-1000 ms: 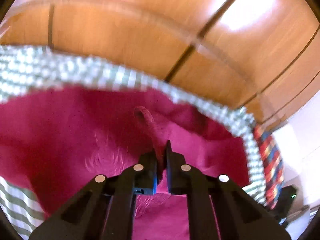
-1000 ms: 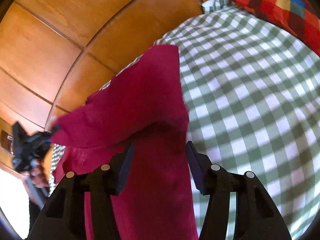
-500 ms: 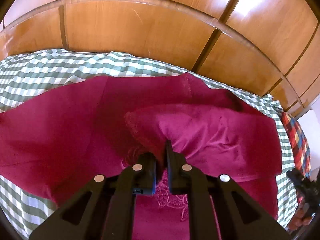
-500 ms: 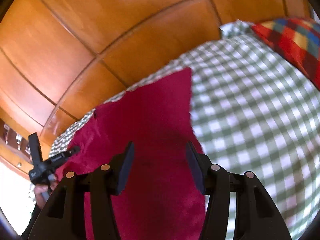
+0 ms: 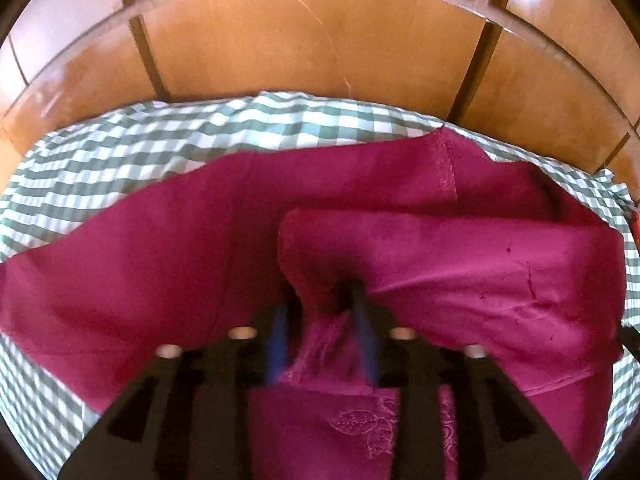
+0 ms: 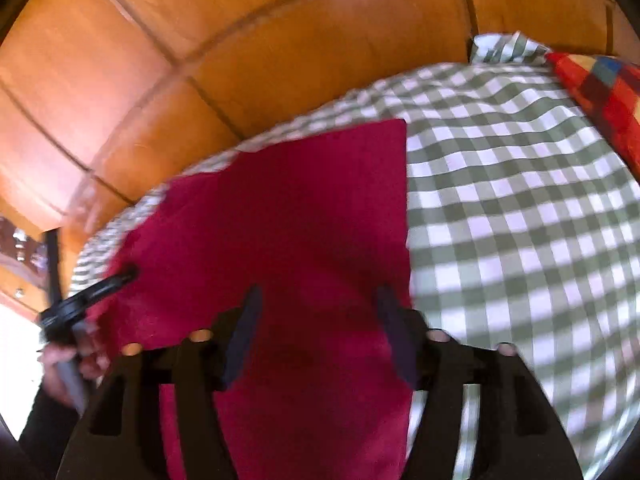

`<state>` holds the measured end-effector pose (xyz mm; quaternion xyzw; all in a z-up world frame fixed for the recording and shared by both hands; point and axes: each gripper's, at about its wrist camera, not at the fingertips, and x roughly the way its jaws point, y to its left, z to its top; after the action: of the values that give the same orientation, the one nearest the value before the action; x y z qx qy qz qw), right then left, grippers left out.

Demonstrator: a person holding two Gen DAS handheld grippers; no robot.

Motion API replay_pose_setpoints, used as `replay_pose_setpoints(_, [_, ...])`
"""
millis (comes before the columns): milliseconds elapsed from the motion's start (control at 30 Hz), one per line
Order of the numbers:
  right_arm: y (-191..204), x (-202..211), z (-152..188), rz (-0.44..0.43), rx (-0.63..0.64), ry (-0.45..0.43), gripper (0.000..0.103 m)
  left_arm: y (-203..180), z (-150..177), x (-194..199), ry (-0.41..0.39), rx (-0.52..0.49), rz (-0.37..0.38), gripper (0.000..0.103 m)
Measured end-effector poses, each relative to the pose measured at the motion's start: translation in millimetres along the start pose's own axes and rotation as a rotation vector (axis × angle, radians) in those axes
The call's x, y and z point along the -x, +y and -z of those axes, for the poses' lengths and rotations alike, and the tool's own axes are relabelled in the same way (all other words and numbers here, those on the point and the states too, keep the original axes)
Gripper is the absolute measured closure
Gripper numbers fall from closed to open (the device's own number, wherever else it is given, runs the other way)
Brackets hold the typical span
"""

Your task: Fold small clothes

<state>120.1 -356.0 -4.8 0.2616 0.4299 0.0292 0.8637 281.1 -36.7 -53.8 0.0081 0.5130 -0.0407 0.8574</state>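
Note:
A magenta garment (image 5: 460,264) lies on a green-and-white checked bedsheet (image 5: 224,136), with one part folded over the rest. My left gripper (image 5: 320,300) has its jaws a little apart, with a bunched fold of the garment between them; the view is blurred. In the right wrist view the same garment (image 6: 300,208) lies flat under my right gripper (image 6: 316,300), which is open and empty above it. The left gripper (image 6: 96,292) shows at the garment's left edge.
Wooden wardrobe panels (image 5: 320,40) stand right behind the bed. A red, blue and yellow checked pillow (image 6: 600,92) lies at the bed's far right. The sheet (image 6: 520,220) stretches to the right of the garment.
The left gripper laid the fold it held onto the garment and its jaws have parted slightly. The right gripper stayed open and drew back a little over the garment.

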Motion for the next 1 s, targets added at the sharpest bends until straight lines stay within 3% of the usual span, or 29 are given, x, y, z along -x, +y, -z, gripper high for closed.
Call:
replay_pose_setpoints(67, [10.4, 11.5, 18.2, -0.001, 0.046, -0.009, 0.038, 3.6, 3.7, 8.0, -0.015, 0.035, 0.016, 0.040])
replay_pose_setpoints(133, [19.1, 11.1, 36.3, -0.004, 0.080, 0.012, 0.038, 7.3, 11.6, 16.7, -0.032, 0.058, 0.015, 0.040])
replay_pose_setpoints(267, [50.8, -9.4, 81.3, 0.087, 0.205, 0.059, 0.038, 22.5, 32.7, 35.7, -0.081, 0.093, 0.001, 0.040])
replay_pose_setpoints(367, [68.4, -18.9, 104.1, 0.166, 0.291, 0.049, 0.038, 53.1, 46.4, 52.1, -0.107, 0.182, 0.015, 0.046])
replay_pose_setpoints(467, [75.3, -30.7, 116.3, 0.236, 0.352, 0.041, 0.038, 100.5, 60.8, 64.6, -0.132, 0.304, 0.010, 0.047])
replay_pose_setpoints(633, [74.3, -36.5, 117.7, 0.244, 0.324, 0.017, 0.030, 208.6, 89.1, 75.6, -0.128, 0.569, -0.054, 0.047])
replay_pose_setpoints(700, [77.0, -38.6, 119.9, 0.257, 0.318, 0.008, 0.026, 256.7, 106.0, 74.9, -0.106, 0.722, -0.055, 0.059])
replay_pose_setpoints(767, [80.7, -40.6, 122.9, 0.278, 0.326, 0.000, 0.025, 292.0, 121.1, 71.7, -0.080, 0.837, -0.037, 0.060])
replay_pose_setpoints(867, [82.5, -40.8, 125.1, 0.293, 0.335, 0.001, 0.025, 322.8, 130.0, 69.1, -0.094, 0.913, -0.069, 0.060])
replay_pose_setpoints(933, [81.9, -41.8, 123.6, 0.294, 0.322, 0.009, 0.025, 343.7, 129.6, 64.4, -0.111, 0.965, -0.065, 0.056])
replay_pose_setpoints(967, [82.5, -42.5, 122.4, 0.299, 0.319, 0.016, 0.025, 351.0, 128.5, 61.8, -0.118, 0.991, -0.061, 0.045])
replay_pose_setpoints(1000, [82.5, -42.4, 122.5, 0.302, 0.318, 0.018, 0.025, 358.5, 128.2, 60.3, -0.128, 1.012, -0.058, 0.042])
